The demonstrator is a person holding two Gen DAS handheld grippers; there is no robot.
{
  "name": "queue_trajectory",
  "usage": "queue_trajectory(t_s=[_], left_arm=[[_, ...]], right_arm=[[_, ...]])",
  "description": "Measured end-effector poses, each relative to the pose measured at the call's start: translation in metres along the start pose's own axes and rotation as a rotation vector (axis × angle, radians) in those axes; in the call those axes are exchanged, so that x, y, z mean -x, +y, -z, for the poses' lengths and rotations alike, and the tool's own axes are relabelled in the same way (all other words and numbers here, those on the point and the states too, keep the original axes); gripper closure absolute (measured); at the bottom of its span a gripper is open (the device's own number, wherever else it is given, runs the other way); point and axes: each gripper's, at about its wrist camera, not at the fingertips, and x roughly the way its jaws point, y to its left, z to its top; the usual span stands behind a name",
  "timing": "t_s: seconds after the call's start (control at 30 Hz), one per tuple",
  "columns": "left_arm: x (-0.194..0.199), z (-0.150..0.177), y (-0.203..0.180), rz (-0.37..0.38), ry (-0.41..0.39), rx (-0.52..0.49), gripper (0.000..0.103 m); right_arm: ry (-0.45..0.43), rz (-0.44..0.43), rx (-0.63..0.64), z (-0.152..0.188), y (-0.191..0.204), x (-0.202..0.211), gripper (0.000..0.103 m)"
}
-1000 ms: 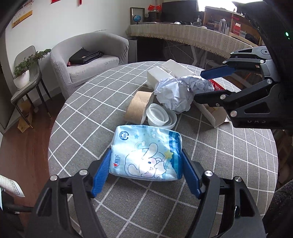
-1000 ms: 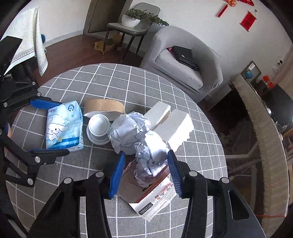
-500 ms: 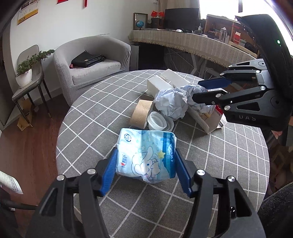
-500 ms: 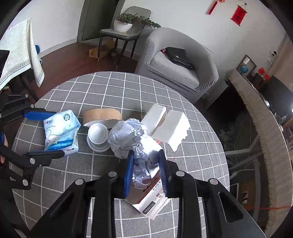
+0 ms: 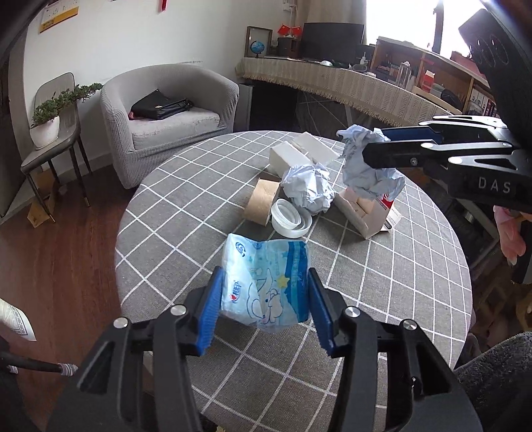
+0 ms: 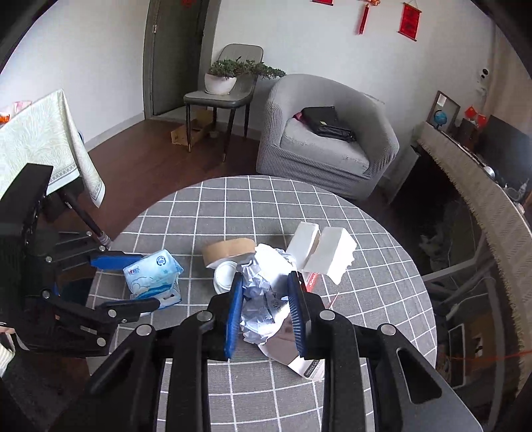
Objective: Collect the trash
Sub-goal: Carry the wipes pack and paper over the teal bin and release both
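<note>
A: What do the grippers have?
B: The left gripper is closing on a blue-and-white soft tissue pack; the right gripper pinches a crumpled pale-blue paper wad

A: Where, relative to the round grey checked table?
B: Both lifted above it, the wad over an open white carton

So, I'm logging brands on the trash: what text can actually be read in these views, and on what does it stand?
"DAS": white letters on the right gripper body, seen from the left wrist view.
Tissue pack: a red and a round blue logo, characters too small to read.
Carton: red print and small black text, blurred.
Red wall hangings and yellow poster: unreadable.
</note>
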Motion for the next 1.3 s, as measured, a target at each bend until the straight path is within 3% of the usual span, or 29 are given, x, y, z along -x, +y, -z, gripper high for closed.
queue_trajectory(t_s=[0.47, 0.77, 1.07, 1.3], left_arm=[[0.070, 0.020, 0.022, -0.094, -0.076, 0.096, 0.051], [0.106, 0.076, 0.064, -0.222, -0.066, 0.254, 0.051], [0.124, 0.129, 0.098, -0.330, 0.005, 0.345, 0.050], [0.120, 0.171, 0.119, -0.352, 0.110, 0.404, 0.049]], right_arm=[[-0.050, -0.127, -0.059, 0.001, 0.051, 0.016, 0.076], [-0.070, -0.244, -0.056, 0.002, 0.101, 0.019, 0.076], [-0.065, -0.412, -0.032, -0.005, 0.162, 0.011, 0.076], [-0.034, -0.463, 0.008, -0.007, 0.210, -0.005, 0.076]])
